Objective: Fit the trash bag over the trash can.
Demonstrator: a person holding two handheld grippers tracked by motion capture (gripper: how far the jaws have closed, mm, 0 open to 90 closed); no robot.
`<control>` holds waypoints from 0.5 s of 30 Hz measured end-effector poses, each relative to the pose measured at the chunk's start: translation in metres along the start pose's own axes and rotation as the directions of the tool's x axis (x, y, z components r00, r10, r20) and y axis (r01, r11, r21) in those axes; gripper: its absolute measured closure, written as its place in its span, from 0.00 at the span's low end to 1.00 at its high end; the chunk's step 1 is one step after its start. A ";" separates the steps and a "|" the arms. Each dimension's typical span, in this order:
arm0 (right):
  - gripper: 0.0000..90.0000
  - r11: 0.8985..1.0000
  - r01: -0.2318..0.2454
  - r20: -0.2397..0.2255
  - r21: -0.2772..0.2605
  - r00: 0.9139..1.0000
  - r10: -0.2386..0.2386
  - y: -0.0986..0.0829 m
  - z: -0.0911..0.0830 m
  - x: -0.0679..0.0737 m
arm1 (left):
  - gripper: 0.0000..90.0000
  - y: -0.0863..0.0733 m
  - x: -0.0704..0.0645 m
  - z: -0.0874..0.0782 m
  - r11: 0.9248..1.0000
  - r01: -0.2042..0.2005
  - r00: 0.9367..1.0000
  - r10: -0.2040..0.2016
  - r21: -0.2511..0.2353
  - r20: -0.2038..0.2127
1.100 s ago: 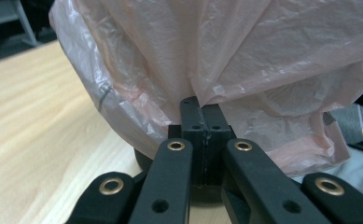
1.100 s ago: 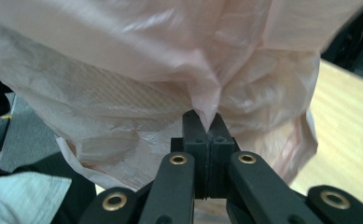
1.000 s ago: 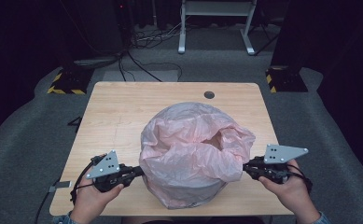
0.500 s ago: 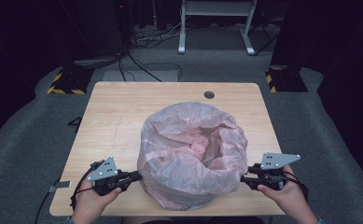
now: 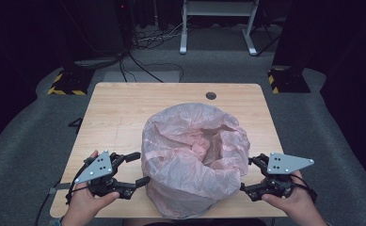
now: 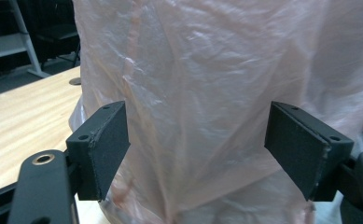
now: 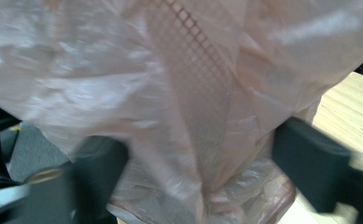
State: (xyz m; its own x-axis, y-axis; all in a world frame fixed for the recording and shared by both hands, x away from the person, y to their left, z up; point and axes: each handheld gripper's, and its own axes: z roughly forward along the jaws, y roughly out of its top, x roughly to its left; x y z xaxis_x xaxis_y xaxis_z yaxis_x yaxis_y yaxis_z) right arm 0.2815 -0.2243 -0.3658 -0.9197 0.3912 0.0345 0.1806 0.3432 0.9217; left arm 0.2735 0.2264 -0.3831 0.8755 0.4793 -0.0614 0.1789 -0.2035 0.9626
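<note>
- One pink plastic bag [image 5: 192, 165] sits on the wooden counter [image 5: 124, 117], lining a mesh basket whose grid shows faintly through the film [image 7: 198, 60] in the right gripper view. The bag stands at the near middle of the counter, its mouth open upward.
- The left tool [image 5: 132, 169] is just to the left of the bag, jaws spread wide and pinching nothing; in the left gripper view its two pads [image 6: 105, 149] frame the bag's wrinkled side.
- The right tool [image 5: 249, 174] is just to the right of the bag, jaws likewise spread, with the film between and beyond them. That view is blurred, so I cannot tell whether a pad touches the plastic.
- Handling, as a judgement: the film looks thin, light, soft and slippery; it should crumple and slide rather than resist, and could tear if dragged over the mesh.
- The best hold seems to be a gathered fold near the rim on each side of the bag, not the taut flat wall.
- Count: one bag, one basket beneath it, two tools, one round hole [image 5: 211, 95] in the counter beyond the bag.
</note>
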 end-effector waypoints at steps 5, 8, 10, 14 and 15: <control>0.92 1.000 0.008 -0.047 0.016 0.999 -0.007 0.001 -0.004 -0.006 | 0.55 0.001 0.002 0.005 1.000 -0.024 0.995 0.024 -0.008 0.097; 1.00 1.000 0.003 -0.038 0.020 0.999 -0.002 0.000 -0.006 -0.009 | 0.87 0.000 0.001 0.003 0.999 -0.046 0.995 0.046 0.002 0.093; 1.00 1.000 -0.008 -0.031 0.028 0.999 0.009 -0.003 -0.006 -0.011 | 1.00 -0.003 0.001 0.003 1.000 -0.030 0.996 0.029 0.008 0.088; 1.00 0.998 -0.029 -0.022 0.058 0.999 0.030 -0.012 -0.002 -0.013 | 1.00 -0.011 0.003 0.005 0.998 -0.019 0.998 0.016 0.054 0.054; 1.00 0.997 -0.032 -0.020 0.066 0.999 0.033 -0.015 -0.001 -0.014 | 1.00 -0.013 0.004 0.006 0.997 -0.028 0.999 0.024 0.075 0.045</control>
State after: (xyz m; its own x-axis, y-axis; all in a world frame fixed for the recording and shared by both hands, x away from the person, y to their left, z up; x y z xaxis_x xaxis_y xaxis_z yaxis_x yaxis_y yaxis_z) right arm 0.2912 -0.2358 -0.3795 -0.9198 0.3856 0.0724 0.2321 0.3859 0.8929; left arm 0.2772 0.2254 -0.3971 0.8989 0.4354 -0.0497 0.1878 -0.2803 0.9414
